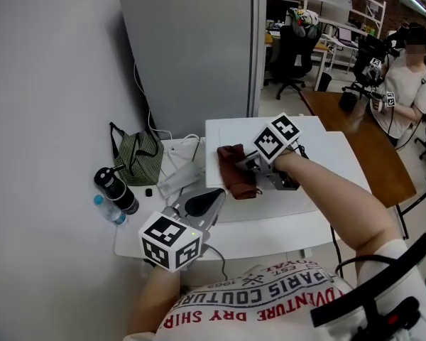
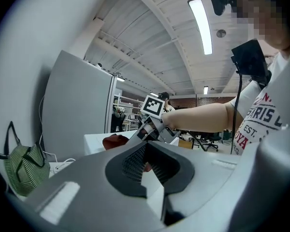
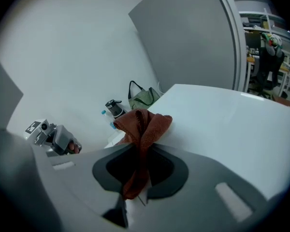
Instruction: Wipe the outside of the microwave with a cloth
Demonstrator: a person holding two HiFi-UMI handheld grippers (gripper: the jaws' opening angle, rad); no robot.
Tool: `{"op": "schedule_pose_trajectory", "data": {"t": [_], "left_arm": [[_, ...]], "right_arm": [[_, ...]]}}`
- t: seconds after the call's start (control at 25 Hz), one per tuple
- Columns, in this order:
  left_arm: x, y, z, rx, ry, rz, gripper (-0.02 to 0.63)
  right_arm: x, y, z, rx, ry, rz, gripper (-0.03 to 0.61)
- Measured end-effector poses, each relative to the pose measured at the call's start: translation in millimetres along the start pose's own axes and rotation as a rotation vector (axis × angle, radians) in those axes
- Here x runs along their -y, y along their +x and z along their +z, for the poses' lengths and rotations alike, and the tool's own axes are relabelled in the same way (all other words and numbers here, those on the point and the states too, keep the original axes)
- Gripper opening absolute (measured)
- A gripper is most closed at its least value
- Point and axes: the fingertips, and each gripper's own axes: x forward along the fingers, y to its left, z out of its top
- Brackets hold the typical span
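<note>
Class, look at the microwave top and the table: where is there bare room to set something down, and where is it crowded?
Bare: the microwave top right of the cloth and right tool, out to its far edge. Crowded: the table's left end, with bag, bottle and cables.

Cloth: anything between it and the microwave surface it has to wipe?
Nothing visible. The right gripper is shut on the cloth, which lies bunched on the microwave's white top. The top around it is bare. The left gripper, shut and empty, hangs by the near-left corner, apart from the cloth.
</note>
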Motion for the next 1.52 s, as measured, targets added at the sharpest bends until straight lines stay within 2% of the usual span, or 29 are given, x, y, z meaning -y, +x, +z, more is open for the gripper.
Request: {"op": "schedule_pose_trajectory", "data": {"t": [0.28,0.52,0.8,1.04,1.32,1.52], "left_arm": [[33,62,1,-0.024,0.019,-0.092,0.006],[75,121,-1,-0.055,0.035,-0.226,0.006],[115,170,0,-0.080,0.050,-0.323,0.006],[141,196,5,-0.091,0.071,-0.377,0.006],[144,206,5,-0.105,0.075,-0.377,0.006],[124,184,6,-0.096,0.068,-0.320,0.006]], "right_arm": [[61,-66,-38,0.017,0.085,-0.021,0.051],[117,-136,-82,0.078,0.164,-0.101,0.051],[164,-200,-124,0.136,0.263,-0.157,0.052],[184,-234,-146,0.133,0.252,-0.208,0.052],[186,-245,-145,0.123,0.239,-0.191,0.048],[147,-230,-98,0.145,0.146,-0.109,0.048]]}}
